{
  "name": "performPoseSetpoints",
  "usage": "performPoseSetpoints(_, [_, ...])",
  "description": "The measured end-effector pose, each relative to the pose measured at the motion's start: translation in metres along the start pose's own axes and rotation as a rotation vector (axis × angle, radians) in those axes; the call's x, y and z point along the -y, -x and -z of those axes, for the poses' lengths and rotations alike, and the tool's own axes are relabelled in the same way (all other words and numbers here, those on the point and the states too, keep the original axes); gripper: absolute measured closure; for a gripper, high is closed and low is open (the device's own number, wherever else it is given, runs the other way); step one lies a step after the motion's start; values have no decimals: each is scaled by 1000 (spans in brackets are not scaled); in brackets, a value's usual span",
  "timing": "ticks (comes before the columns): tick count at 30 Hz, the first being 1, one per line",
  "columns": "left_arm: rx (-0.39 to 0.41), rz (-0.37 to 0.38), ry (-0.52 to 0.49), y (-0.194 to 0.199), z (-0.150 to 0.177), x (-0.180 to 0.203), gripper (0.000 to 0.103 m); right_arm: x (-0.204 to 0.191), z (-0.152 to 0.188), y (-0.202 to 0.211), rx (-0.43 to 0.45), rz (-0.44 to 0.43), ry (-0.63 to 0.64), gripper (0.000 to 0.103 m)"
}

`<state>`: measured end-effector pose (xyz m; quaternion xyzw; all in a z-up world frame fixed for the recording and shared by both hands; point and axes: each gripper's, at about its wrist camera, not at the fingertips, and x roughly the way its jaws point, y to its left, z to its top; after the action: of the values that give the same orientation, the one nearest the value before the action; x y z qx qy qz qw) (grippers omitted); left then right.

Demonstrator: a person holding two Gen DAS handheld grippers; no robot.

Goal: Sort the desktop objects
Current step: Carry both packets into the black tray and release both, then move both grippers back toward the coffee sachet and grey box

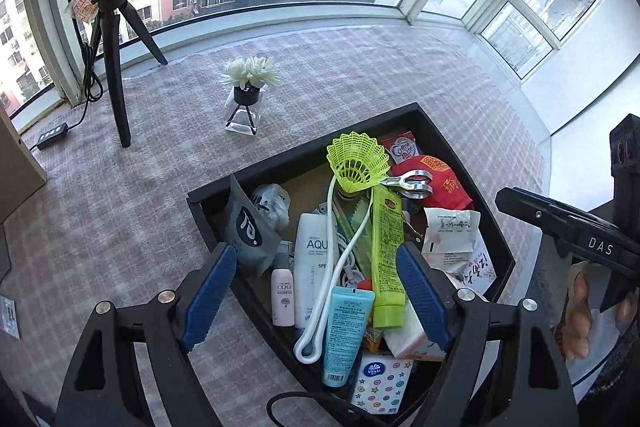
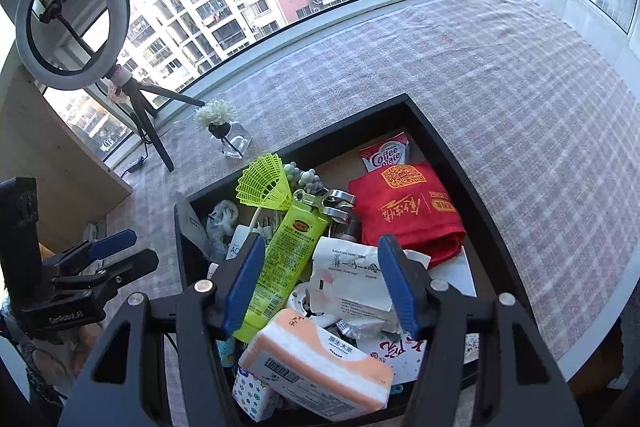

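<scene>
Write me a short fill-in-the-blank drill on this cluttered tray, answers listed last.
1. The plastic shuttlecock in the black tray is neon ____.
2. The folded cloth bag beside the creamer packet is ____.
3. The white flowers stand ____ the tray, on the checked cloth.
4. Both the left gripper and right gripper are ____, holding nothing.

Missing words: yellow-green; red; outside; open
</scene>
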<state>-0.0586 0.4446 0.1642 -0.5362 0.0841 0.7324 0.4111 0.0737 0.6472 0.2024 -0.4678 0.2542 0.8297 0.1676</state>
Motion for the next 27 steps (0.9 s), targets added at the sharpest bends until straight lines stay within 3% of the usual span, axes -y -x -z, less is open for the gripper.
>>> performPoseSetpoints(7, [20,-18,30,22,6,-21,23,-19,1,1,2,-20,35,45])
performPoseSetpoints(12, [50,-76,83,51,24,-50,23,-47,3,1,0,-57,98,45])
performPoseSetpoints(21, [90,-202,160,111,77,-117,23,-128,18,-19,-60,-121,292,45])
performPoseSetpoints(27, [114,-315,274,160,131,-189,23,-194,37,-41,-110,-180,446,45])
